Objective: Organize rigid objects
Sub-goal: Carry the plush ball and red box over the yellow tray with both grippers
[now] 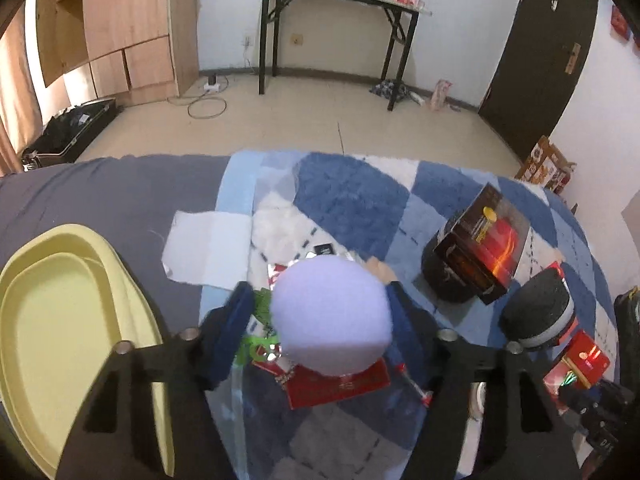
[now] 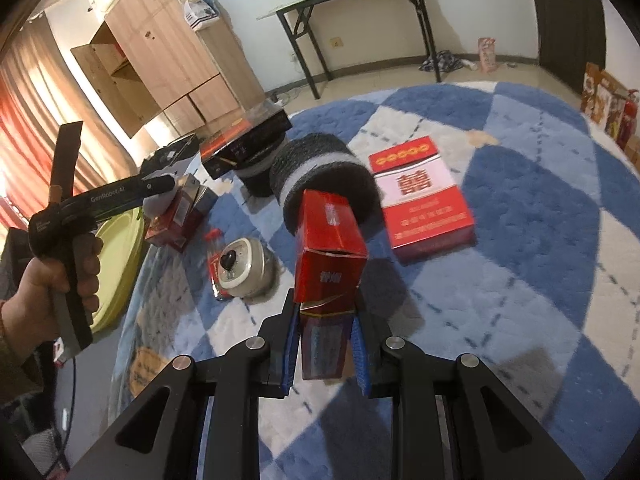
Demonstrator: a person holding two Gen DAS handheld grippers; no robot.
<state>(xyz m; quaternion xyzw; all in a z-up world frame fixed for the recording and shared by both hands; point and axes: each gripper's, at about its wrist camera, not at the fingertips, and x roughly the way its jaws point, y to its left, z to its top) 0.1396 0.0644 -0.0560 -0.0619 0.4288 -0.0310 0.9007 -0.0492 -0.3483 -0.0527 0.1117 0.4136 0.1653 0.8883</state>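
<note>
The right tool (image 2: 325, 320) is clamped on a small red cardboard box (image 2: 329, 248), held upright above the blue-and-white checked fleece blanket (image 2: 520, 240). The left tool (image 1: 320, 312) stands with its jaws apart around a pale lilac foam ball (image 1: 331, 316); whether the pads press on it I cannot tell. Under the ball lies a flat red packet (image 1: 340, 390). Past the right tool sit a dark grey foam cylinder (image 2: 320, 168), a large flat red-and-white carton (image 2: 422, 196) and a round white dial timer (image 2: 244, 268), well apart. A black-and-orange box (image 1: 482, 248) leans on a black round tin (image 1: 440, 276). The blanket covers a bed with a grey sheet (image 1: 100, 196); a yellow-green oval plastic tray (image 1: 60, 320) lies at the bed's left edge. Beyond is beige floor (image 1: 320, 120), a black folding table (image 1: 340, 20), a wooden wardrobe (image 1: 128, 20) and a dark door (image 1: 548, 40).
</note>
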